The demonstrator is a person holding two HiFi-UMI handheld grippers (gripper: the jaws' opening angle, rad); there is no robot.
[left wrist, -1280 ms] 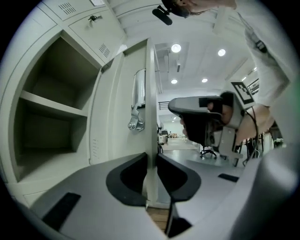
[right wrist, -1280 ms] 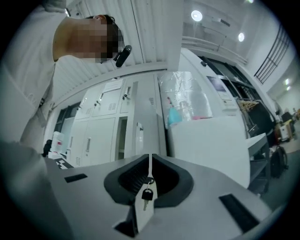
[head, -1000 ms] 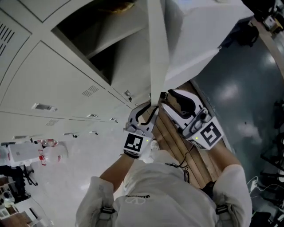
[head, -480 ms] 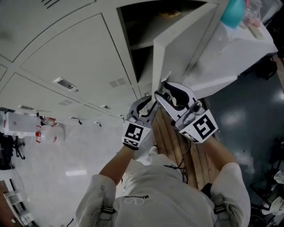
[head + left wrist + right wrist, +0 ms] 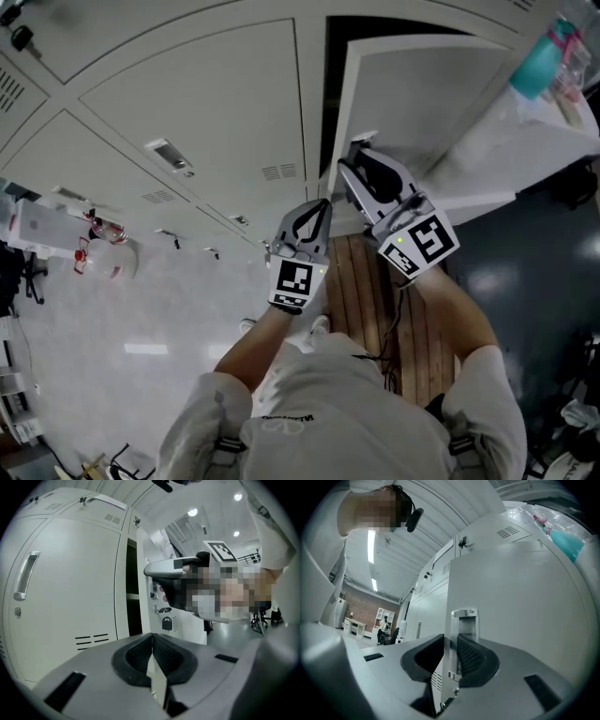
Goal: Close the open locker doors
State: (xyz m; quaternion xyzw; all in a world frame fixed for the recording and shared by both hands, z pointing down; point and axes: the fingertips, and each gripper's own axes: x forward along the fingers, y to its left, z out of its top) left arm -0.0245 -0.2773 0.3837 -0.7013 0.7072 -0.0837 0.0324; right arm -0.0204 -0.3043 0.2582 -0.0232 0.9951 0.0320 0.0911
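Observation:
The open locker door stands ajar at upper right of the head view, with a dark gap at the locker's mouth. My right gripper straddles the door's free edge. In the right gripper view its jaws are closing, both pads flank the edge strip below the recessed handle, and I see no gap. My left gripper hangs just below and left of it, shut and empty. The left gripper view shows its pads meeting, a closed door's handle and the open door's key lock.
Closed locker doors fill the wall to the left. A teal bottle stands on the white top at far right. Wooden slats lie under my arms, dark floor to the right. A red and white object sits at far left.
The door has swung from wide open toward the locker front. The right gripper went with its edge and its jaws narrowed on it. The left gripper's jaws have shut.

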